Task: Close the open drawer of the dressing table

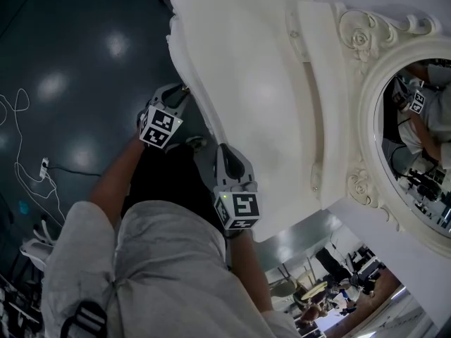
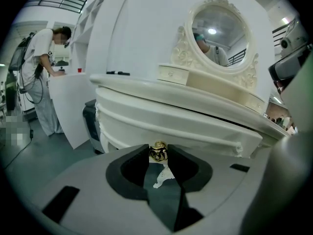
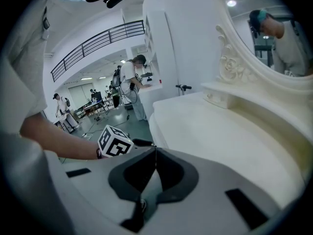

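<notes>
Our left tool (image 2: pixel 158 156) grasps the gold knob (image 2: pixel 158 150) on the front of the table (image 2: pixel 171 116). Our right tool (image 3: pixel 155 152) is clenched with nothing between its jaws.

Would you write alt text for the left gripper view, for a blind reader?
The left gripper clasps a gold knob on the front of a white dressing table. An oval mirror stands on top; a person works at left.

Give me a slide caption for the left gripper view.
Left gripper clasping the gold drawer knob of a white dressing table under its oval mirror.
</notes>
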Tool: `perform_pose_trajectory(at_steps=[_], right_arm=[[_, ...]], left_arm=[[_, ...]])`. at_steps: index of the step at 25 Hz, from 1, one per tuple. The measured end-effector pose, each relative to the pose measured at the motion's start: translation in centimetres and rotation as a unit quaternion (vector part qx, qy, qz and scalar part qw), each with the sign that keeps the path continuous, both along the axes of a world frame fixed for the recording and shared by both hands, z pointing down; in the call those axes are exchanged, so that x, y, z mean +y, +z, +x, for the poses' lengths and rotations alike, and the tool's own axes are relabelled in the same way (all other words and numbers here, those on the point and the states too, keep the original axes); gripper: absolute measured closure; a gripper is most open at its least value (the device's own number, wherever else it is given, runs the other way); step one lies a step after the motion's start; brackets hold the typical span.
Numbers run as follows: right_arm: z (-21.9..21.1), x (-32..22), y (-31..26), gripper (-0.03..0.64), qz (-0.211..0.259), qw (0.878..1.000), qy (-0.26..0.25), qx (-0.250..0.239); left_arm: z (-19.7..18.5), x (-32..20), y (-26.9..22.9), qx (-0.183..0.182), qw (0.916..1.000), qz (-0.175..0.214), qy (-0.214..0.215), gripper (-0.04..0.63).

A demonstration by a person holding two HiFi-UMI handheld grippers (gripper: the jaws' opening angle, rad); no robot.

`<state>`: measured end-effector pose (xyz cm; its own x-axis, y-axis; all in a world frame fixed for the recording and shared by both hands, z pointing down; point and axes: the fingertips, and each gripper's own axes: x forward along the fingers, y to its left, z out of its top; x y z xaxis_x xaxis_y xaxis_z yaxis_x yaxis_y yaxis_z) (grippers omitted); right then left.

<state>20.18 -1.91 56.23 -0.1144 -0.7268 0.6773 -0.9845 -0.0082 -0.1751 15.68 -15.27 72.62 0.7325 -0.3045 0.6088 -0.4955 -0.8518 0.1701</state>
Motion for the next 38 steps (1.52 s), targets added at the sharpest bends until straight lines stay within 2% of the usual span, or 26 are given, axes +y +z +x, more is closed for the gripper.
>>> perform_pose_trajectory(at_steps=[29, 38], right_arm=[[0.2, -0.7, -0.1, 0.601, -0.002, 1.000, 0.012, -0.008], [-1.0, -1.2, -0.4, 0.601, -0.003, 1.000, 0.013, -0.008]], left_arm=[[3.8, -0.6, -0.1, 0.006, 0.9996, -0.008, 0.026, 0.472], [4.0, -0.6, -0.1, -0.010, 0.9983, -0.016, 0.055, 0.471]])
